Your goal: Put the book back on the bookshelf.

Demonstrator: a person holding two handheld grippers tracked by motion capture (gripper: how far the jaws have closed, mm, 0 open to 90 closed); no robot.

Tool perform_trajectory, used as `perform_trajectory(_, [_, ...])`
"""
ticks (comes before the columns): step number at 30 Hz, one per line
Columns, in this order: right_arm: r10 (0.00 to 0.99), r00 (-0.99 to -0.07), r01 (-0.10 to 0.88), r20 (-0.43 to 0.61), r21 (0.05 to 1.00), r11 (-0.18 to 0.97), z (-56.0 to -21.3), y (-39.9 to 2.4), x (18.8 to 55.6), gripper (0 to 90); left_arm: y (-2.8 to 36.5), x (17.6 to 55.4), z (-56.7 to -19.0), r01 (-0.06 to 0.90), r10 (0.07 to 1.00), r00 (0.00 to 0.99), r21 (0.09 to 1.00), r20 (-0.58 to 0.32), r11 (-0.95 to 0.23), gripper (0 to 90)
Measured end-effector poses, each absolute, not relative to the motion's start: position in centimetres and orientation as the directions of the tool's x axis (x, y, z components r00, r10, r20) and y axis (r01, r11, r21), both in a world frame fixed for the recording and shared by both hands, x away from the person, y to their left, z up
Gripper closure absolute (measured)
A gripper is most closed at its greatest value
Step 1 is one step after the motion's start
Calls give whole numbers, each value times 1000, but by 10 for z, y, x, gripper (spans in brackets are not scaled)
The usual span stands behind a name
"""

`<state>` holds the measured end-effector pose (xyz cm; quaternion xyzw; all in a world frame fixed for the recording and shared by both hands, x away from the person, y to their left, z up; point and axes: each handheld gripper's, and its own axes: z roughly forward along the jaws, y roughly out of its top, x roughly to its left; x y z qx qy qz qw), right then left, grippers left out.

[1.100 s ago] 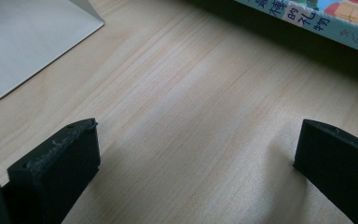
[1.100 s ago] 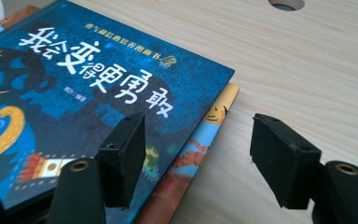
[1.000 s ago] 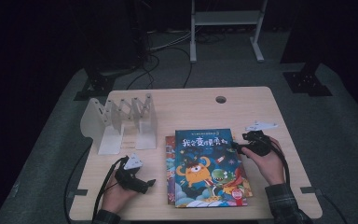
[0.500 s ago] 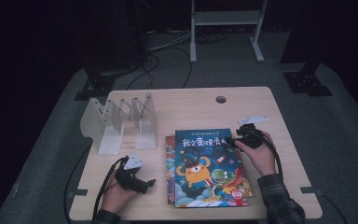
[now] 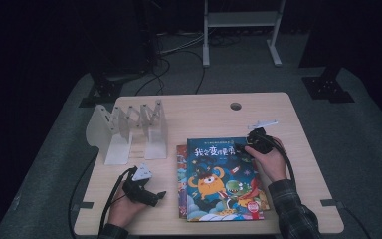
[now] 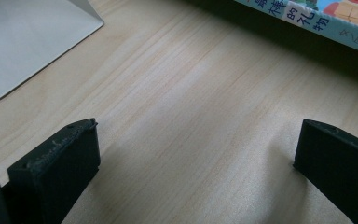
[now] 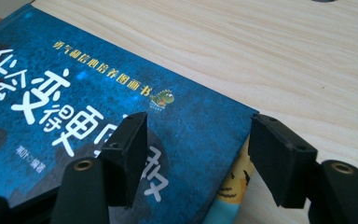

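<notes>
On a pale wood table (image 5: 288,149) in a dark room, left gripper (image 5: 144,191) fingers spread, right gripper (image 7: 196,154) fingers part-spread over a blue book (image 7: 74,116).

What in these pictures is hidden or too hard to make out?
- Lower book: high view, the blue book covers it apart from a strip at the left.
- Blue book's cover: right gripper view, cut off at the left and bottom edges, partly behind the right gripper.
- Rack: left gripper view shows just a pale corner of its base.
- Small cover print: high view, too small to read.
</notes>
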<state>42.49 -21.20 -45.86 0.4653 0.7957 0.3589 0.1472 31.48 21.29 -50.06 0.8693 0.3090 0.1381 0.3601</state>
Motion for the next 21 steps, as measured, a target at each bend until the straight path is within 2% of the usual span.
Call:
perform_trajectory(8, [849, -498, 681, 175, 686, 258, -461, -214, 429, 332, 214, 315, -501, 442, 638, 770, 716, 6, -540, 0])
perform_trajectory(21, [847, -502, 689, 178, 674, 267, -461, -212, 432, 316, 216, 314, -487, 441, 631, 775, 736, -25, -513, 0])
